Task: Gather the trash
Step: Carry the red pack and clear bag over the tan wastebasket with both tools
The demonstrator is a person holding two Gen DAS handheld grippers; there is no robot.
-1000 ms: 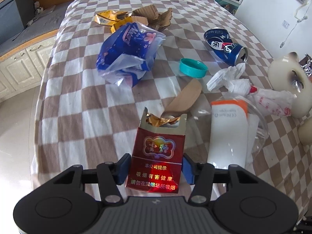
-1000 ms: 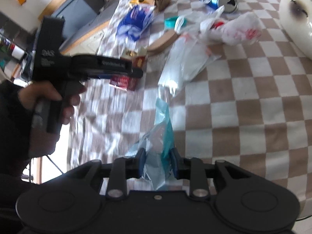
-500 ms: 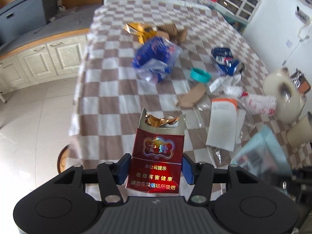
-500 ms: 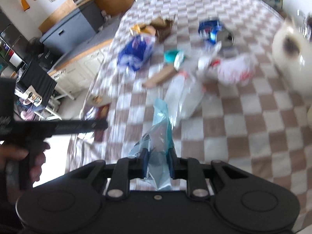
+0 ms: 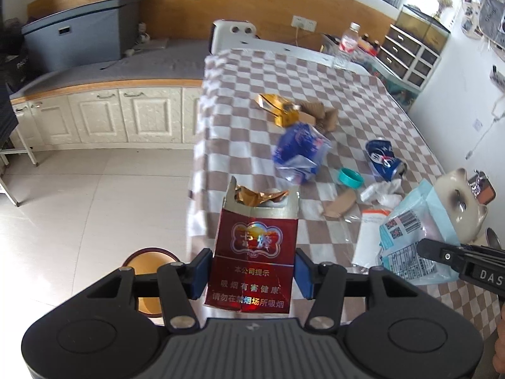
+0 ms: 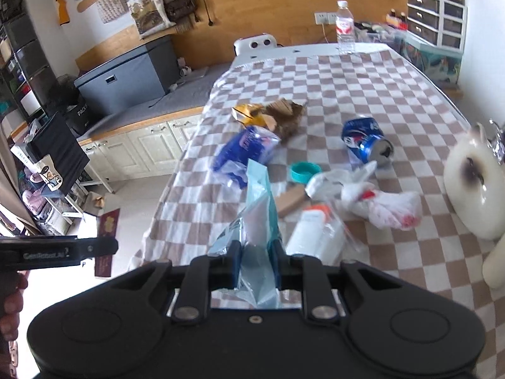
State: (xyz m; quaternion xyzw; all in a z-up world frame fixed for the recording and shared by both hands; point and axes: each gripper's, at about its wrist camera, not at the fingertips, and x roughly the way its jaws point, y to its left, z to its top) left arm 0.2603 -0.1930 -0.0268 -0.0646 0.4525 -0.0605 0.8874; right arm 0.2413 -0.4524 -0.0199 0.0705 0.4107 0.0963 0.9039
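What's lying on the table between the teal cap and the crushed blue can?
Bare checkered cloth only, in the right wrist view, between the teal cap and blue can.

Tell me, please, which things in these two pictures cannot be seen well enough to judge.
- Bin, left wrist view: the left gripper covers most of it; contents unseen.
- Red cigarette pack: whether cigarettes remain is hidden by its gold foil.
- Light blue packet, right wrist view: the lower end is hidden by the right gripper; the print is too small.
- Blue can: blurred, brand unreadable.
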